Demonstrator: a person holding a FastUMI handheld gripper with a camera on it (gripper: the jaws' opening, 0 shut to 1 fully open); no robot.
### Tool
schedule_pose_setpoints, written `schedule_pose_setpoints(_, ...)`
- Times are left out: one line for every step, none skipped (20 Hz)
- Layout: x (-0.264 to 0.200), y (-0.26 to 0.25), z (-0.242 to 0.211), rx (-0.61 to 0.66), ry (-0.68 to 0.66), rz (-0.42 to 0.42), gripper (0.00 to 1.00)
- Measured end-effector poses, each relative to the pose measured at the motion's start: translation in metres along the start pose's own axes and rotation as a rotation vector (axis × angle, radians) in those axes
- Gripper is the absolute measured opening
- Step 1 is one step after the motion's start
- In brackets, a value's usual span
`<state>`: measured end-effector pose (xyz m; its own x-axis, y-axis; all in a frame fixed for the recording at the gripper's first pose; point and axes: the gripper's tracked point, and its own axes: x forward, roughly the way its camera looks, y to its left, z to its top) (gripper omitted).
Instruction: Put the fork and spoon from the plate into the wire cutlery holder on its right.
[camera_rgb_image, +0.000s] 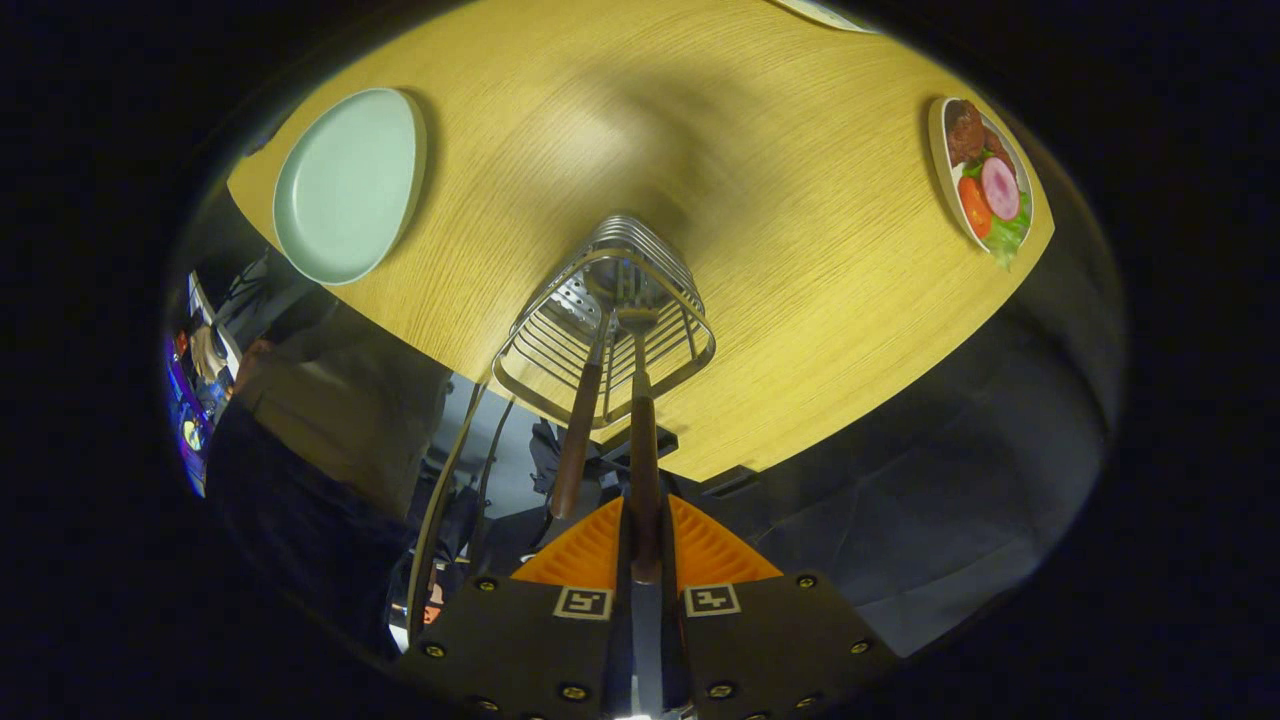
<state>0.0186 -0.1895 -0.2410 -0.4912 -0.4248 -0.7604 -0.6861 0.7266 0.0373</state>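
Two wooden-handled utensils stand in the wire cutlery holder (605, 320) near the desk's (780, 300) front edge: your tool (645, 545) is clenched on the handle of one (643, 450), its head down inside the holder, while the other (578, 440) leans beside it. Your pale green plate (345, 185) sits at the desk's left corner, and a dish of food (985, 180) at its right edge.

A light wood-grain tabletop (760, 200) takes up the upper part of the scene, lit unevenly, with a soft shadow across its middle and a brighter patch beside it. Below its curved edge lies a dark grey floor (960, 480). To the left stands a person in a tan top (340, 400), with cables (440, 500) hanging nearby and what may be a lit screen (188, 410) behind, too distorted to make out.
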Motion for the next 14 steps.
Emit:
schedule_pose_setpoints(0.002, 0.002, -0.003, 0.007, -0.028, 0.011, 0.13)
schedule_pose_setpoints(0.002, 0.002, -0.007, 0.015, -0.046, 0.017, 0.24)
schedule_pose_setpoints(0.0, 0.001, -0.01, 0.027, -0.066, 0.023, 0.45)
schedule_pose_setpoints(-0.002, -0.002, -0.013, 0.044, -0.092, 0.024, 0.44)
schedule_pose_setpoints(-0.005, -0.005, -0.015, 0.068, -0.125, 0.019, 0.44)
schedule_pose_setpoints(-0.01, -0.007, -0.016, 0.1, -0.175, 0.017, 0.44)
schedule_pose_setpoints(-0.018, -0.006, -0.013, 0.136, -0.246, 0.022, 0.45)
schedule_pose_setpoints(-0.027, -0.003, -0.01, 0.169, -0.331, 0.036, 0.45)
schedule_pose_setpoints(-0.038, 0.0, -0.009, 0.2, -0.417, 0.042, 0.44)
schedule_pose_setpoints(-0.049, 0.004, -0.007, 0.229, -0.507, 0.035, 0.45)
schedule_pose_setpoints(-0.059, 0.006, -0.005, 0.261, -0.607, 0.011, 0.45)
schedule_pose_setpoints(-0.071, 0.01, -0.002, 0.291, -0.716, -0.014, 0.45)
schedule_pose_setpoints(-0.083, 0.015, -0.003, 0.323, -0.814, -0.037, 0.45)
schedule_pose_setpoints(-0.097, 0.024, -0.002, 0.35, -0.904, -0.044, 0.44)
